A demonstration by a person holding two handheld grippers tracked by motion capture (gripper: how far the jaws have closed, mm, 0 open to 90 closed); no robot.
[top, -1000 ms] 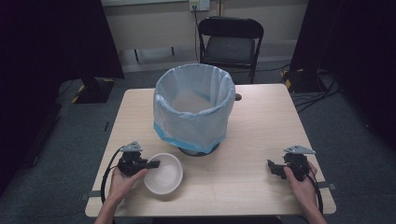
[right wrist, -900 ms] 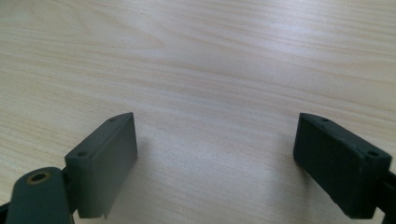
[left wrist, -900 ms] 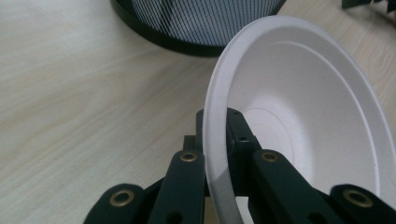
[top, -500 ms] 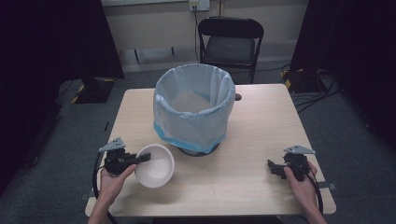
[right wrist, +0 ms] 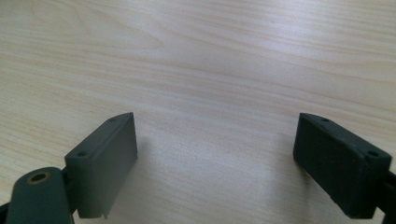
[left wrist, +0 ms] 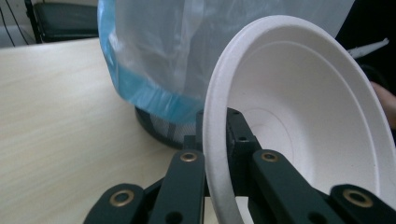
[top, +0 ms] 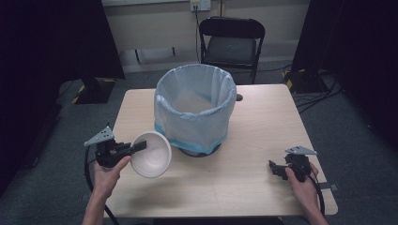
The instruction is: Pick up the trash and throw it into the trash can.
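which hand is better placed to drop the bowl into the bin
Left. The left gripper is already clamped on the white bowl, tilted and lifted just beside the lined bin. The right gripper is open and holds nothing, low over the table, farther from the bin.

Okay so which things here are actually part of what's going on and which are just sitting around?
In play:
- white bowl, tilted, rim clamped in the left gripper
- bin lined with a pale blue bag, right beside the bowl; likely where it goes

Just there:
- right gripper, open, resting on the table, holding nothing
- black folding chair behind the table
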